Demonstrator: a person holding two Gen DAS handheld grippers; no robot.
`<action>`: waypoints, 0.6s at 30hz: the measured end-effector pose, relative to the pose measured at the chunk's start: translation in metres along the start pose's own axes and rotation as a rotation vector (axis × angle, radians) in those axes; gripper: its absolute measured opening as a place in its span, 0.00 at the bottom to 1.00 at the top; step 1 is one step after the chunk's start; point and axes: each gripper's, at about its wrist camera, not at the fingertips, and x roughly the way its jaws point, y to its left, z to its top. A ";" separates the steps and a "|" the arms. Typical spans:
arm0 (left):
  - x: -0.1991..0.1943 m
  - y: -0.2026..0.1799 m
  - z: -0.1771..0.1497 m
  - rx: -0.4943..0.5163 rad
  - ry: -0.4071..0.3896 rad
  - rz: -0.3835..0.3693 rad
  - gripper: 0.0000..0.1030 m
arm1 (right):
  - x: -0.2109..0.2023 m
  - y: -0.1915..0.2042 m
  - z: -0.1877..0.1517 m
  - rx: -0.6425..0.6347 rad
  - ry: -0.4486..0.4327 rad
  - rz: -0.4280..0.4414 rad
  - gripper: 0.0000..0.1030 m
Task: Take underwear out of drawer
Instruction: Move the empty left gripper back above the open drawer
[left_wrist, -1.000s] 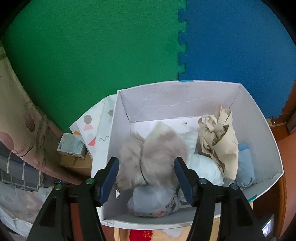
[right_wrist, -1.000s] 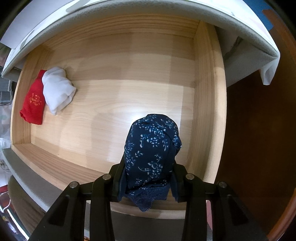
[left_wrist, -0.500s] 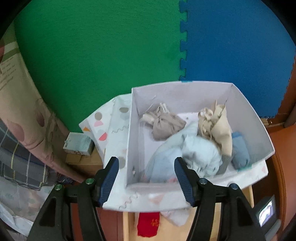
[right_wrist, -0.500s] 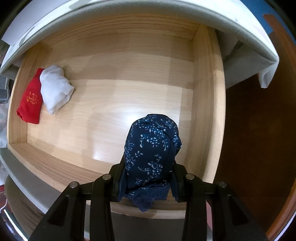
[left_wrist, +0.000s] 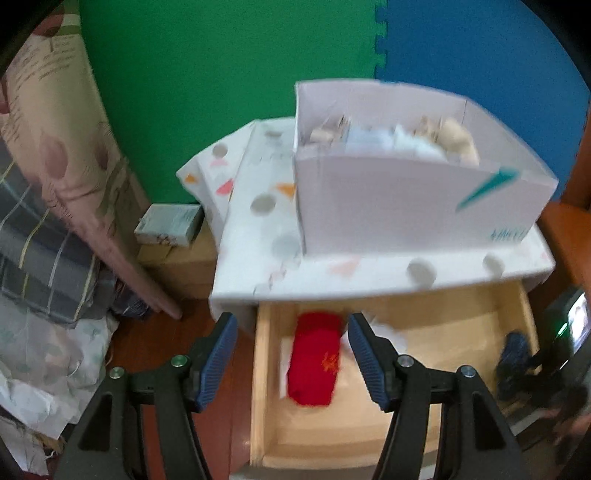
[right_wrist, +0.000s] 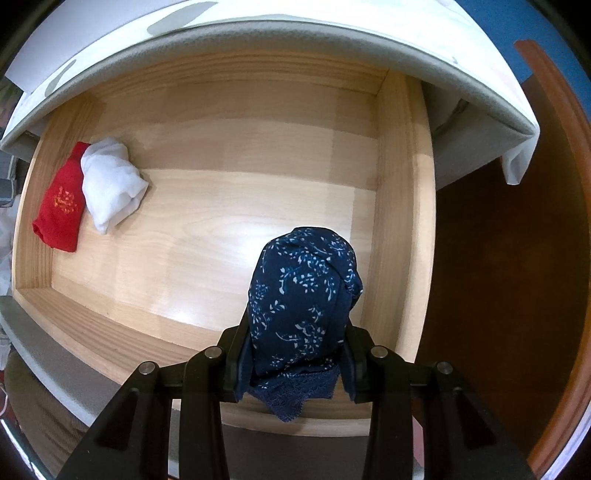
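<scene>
My right gripper (right_wrist: 295, 354) is shut on navy floral underwear (right_wrist: 303, 299) and holds it above the right side of the open wooden drawer (right_wrist: 402, 192). Red underwear (right_wrist: 61, 203) and white underwear (right_wrist: 110, 184) lie together at the drawer's far left. My left gripper (left_wrist: 288, 354) is open and empty, above the drawer's left end, with the red underwear (left_wrist: 316, 358) between its blue pads. The white underwear (left_wrist: 388, 332) shows beside it. The navy piece (left_wrist: 513, 350) and right gripper show at the drawer's right end.
A white box (left_wrist: 406, 199) holding several garments stands on the patterned cabinet top (left_wrist: 266, 229) above the drawer. Green and blue foam mats cover the wall behind. A small carton (left_wrist: 168, 225), folded bedding (left_wrist: 40, 236) and crumpled cloth lie at the left. Brown floor is right of the drawer.
My left gripper dropped a grey-beige garment into the white box, then pulled back and down to the drawer's left end over the red underwear. The right gripper with the navy underwear barely moved.
</scene>
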 end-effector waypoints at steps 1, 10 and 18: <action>0.003 0.000 -0.008 -0.003 0.003 0.004 0.62 | 0.000 0.000 0.000 0.001 0.001 0.003 0.35; 0.033 -0.014 -0.056 0.020 0.051 0.018 0.62 | -0.003 0.003 -0.001 -0.001 -0.008 -0.012 0.35; 0.054 -0.008 -0.079 -0.063 0.096 -0.027 0.62 | -0.002 0.003 -0.002 0.000 -0.013 -0.031 0.35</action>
